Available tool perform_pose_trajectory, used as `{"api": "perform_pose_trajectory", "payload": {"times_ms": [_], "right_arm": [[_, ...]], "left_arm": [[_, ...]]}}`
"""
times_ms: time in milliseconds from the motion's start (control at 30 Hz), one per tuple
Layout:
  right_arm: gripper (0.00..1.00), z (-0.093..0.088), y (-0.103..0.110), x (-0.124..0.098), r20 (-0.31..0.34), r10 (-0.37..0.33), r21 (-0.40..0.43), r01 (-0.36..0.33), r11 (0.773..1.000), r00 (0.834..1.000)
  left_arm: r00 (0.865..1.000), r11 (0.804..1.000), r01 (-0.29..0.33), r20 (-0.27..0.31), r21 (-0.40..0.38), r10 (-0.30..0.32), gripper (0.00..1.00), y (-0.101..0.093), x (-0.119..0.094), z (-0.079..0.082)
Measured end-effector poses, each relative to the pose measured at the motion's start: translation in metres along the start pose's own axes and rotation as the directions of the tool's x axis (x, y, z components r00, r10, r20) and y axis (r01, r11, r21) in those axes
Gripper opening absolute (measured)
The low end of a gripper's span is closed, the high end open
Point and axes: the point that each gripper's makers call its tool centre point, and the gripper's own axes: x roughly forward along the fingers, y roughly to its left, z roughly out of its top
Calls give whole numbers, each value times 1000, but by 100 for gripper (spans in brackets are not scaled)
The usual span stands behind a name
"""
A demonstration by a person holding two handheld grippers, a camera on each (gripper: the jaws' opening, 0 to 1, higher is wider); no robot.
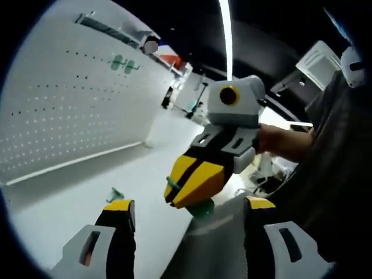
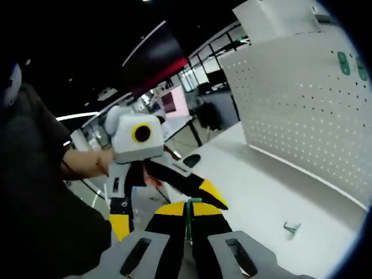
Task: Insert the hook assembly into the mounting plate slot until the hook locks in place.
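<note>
A white pegboard panel (image 1: 75, 99) stands upright at the back of a white table (image 1: 116, 197), taking up the 9 to 11 o'clock part of the left gripper view; in the right gripper view it stands at 2 o'clock. Two green hooks (image 1: 124, 64) already hang near its top edge. A dark office with ceiling strip lights lies behind. A person's forearm (image 1: 285, 142) reaches in at 3 o'clock in the left gripper view, with dark clothing close beside it.

The right gripper (image 1: 195, 186) sits at the centre of the left gripper view, its yellow and black jaws pressed together on a green hook assembly (image 2: 189, 218), which shows as a thin green strip between the jaw tips at 6 o'clock in the right gripper view. The left gripper (image 1: 186, 212) has its jaws spread wide apart, holding nothing. A small grey metal hook (image 2: 290, 228) lies loose on the table at 4 o'clock in the right gripper view, well apart from the pegboard panel.
</note>
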Motion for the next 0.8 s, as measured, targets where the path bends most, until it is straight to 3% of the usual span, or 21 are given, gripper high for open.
{"api": "perform_pose_trajectory", "payload": {"times_ms": [133,233,333,800], "right_arm": [[0,2,9,3,14,46,13,-46,999,999],[0,6,13,4,43,69,36,-71,997,997],[0,15,17,2,88,93,53,-98,994,992],[0,23,26,-3,148,148,93,-162,982,978]], "left_arm": [[998,999,49,29,-10,-49,58,-7,0,6],[993,995,94,69,-29,-92,54,-14,-2,14],[991,992,120,67,-40,-117,49,-17,-4,15],[980,982,178,100,-69,-170,33,-23,-8,16]]}}
